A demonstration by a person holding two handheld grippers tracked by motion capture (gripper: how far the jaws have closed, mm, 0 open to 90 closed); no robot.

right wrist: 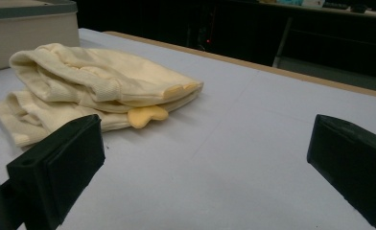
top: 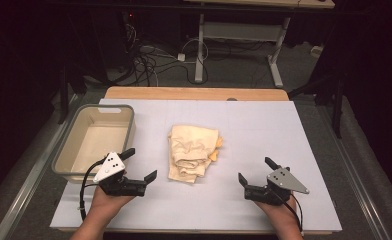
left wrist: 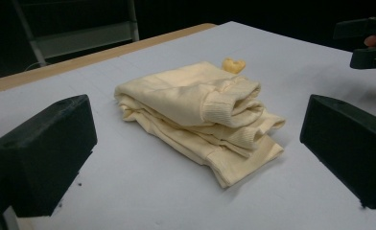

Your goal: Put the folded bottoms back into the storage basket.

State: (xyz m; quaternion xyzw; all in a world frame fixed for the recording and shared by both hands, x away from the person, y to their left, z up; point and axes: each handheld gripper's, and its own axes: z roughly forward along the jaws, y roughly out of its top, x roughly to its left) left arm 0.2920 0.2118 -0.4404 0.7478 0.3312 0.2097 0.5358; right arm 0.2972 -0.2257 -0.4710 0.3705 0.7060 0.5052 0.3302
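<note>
We see the folded cream garment (top: 194, 152) lying mid-table, its long axis running away from us, between both grippers. The left gripper (top: 140, 165) sits nearer it than the right gripper (top: 256, 172); both stand spread, holding nothing.

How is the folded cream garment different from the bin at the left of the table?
The folded cream garment is soft, creased cloth lying flat at the table's middle; the bin is a rigid, upright tub at the left edge. The garment is stacked in layers with ribbed cuffs; the bin is hollow, with a grey rim. Both are pale cream.
</note>
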